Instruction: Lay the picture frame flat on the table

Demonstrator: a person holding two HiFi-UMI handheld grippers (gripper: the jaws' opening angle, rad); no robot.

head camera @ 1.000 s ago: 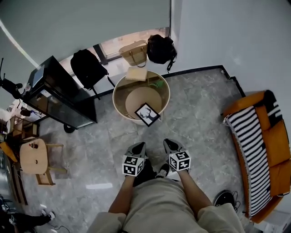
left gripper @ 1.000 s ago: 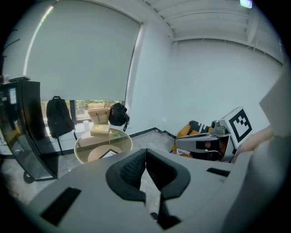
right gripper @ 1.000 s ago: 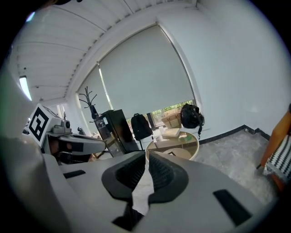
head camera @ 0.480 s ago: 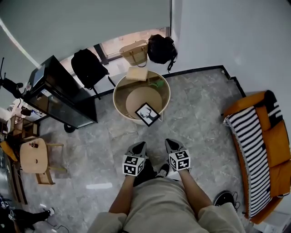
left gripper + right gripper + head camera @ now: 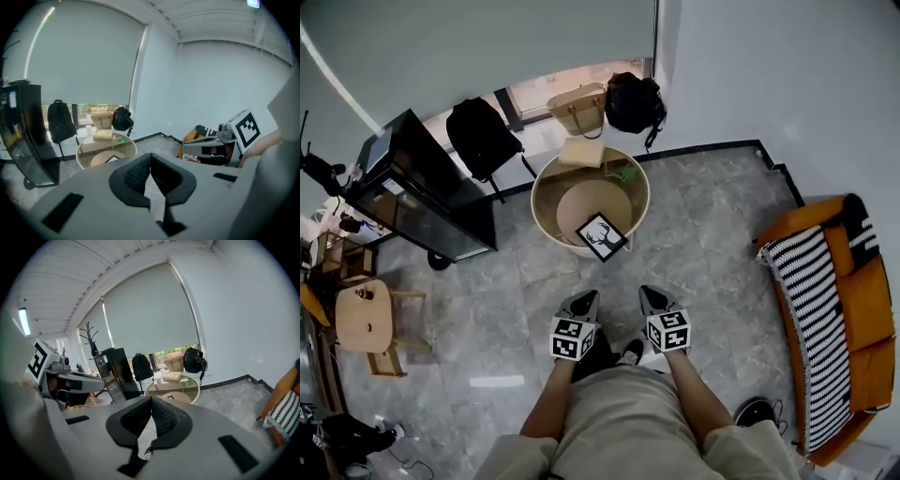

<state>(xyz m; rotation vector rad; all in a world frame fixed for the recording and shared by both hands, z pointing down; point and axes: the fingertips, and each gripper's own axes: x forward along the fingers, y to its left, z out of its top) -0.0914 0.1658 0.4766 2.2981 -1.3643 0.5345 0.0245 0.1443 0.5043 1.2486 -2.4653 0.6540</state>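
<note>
The picture frame [image 5: 602, 236], black-edged with a deer print, is at the near rim of the round glass table [image 5: 546, 180]; from here I cannot tell how steeply it is propped. It shows small in the left gripper view [image 5: 111, 159] and in the right gripper view [image 5: 169, 396]. My left gripper [image 5: 585, 300] and right gripper [image 5: 650, 294] hover side by side over the floor, close to my legs and well short of the table. Both are shut with nothing between the pads [image 5: 138, 174] [image 5: 163, 416].
A tan box [image 5: 581, 152] and a green item lie on the table's far side. Behind it stand a wicker bag [image 5: 575, 108] and two black bags [image 5: 633, 101]. A black cabinet [image 5: 422, 192] stands at left, a wooden stool [image 5: 366, 319] lower left, an orange sofa [image 5: 839, 319] right.
The picture has shifted slightly as the head camera moved. Both grippers keep their place in front of my legs, and the frame has not moved.
</note>
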